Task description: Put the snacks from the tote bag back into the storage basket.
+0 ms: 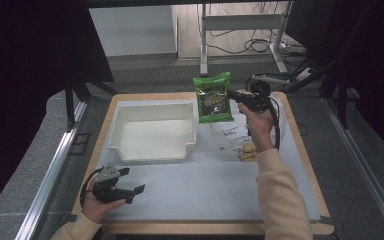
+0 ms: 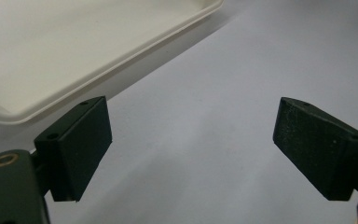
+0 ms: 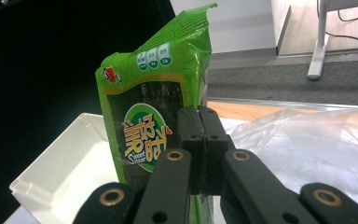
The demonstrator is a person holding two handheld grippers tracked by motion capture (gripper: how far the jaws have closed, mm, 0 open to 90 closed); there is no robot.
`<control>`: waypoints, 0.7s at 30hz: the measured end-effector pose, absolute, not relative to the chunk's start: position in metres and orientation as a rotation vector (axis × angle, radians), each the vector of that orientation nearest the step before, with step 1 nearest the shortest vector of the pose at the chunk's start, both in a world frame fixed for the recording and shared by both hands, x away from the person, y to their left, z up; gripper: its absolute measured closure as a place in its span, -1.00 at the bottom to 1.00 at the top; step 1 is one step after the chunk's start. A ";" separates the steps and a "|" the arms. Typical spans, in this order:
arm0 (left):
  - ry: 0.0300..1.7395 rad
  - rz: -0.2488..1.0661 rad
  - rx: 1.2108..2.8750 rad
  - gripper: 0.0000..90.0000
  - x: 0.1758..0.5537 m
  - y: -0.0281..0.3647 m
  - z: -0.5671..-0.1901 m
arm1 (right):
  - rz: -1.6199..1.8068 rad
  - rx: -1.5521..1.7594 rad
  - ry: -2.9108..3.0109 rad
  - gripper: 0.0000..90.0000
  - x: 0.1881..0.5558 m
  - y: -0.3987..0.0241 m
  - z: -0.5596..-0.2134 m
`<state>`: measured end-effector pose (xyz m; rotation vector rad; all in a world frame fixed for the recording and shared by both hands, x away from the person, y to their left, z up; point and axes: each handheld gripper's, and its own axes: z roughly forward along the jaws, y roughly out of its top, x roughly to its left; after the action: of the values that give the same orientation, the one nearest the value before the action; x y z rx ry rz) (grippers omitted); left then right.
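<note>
Table: a wooden-edged table under a pale grey mat carried everything; I stood looking down its length from the person's side.

Bin: a white plastic bin, shallow and empty, sat toward the far left corner of the table, its near right corner stepped in.

Plastic bag: a clear, crumpled plastic bag lay right of the bin, near the middle of the table, with a small yellow item at its near edge; what that was I couldn't tell.

Snack packet: the green snack packet hung upright in the air over the table's far edge, just beyond the bin's far right corner, its top seal ragged.

Right tongs: the right gripper had its jaws pressed together on the packet's right side edge, roughly mid-height, nothing else between them.

Left tongs: the left gripper rested low at the near left corner of the table, jaws spread wide and holding nothing, the bin's rim just ahead of it.

Handling: I judged the packet light and thin, crinkly film that would flex and swing from a one-sided pinch; the glossy surface looked slippery, and the contents likely brittle.

Where to grip: a flat seal or side edge seemed safest, not the filled middle.
</note>
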<state>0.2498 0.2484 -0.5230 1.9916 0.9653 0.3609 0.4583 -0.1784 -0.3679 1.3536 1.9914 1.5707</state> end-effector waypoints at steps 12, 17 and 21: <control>0.965 0.359 1.989 -0.74 0.250 0.249 -0.523 | 1.596 1.326 2.031 0.99 0.458 -0.157 -0.369; 0.965 0.357 1.987 -0.74 0.250 0.248 -0.523 | 1.611 1.316 2.046 0.99 0.459 -0.148 -0.371; 0.965 0.356 1.985 -0.74 0.250 0.249 -0.523 | 1.626 1.309 2.056 0.99 0.460 -0.140 -0.372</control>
<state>0.2499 0.2485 -0.5228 1.9853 0.9648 0.3565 0.4596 -0.1400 -0.3723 1.3087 2.0560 1.6260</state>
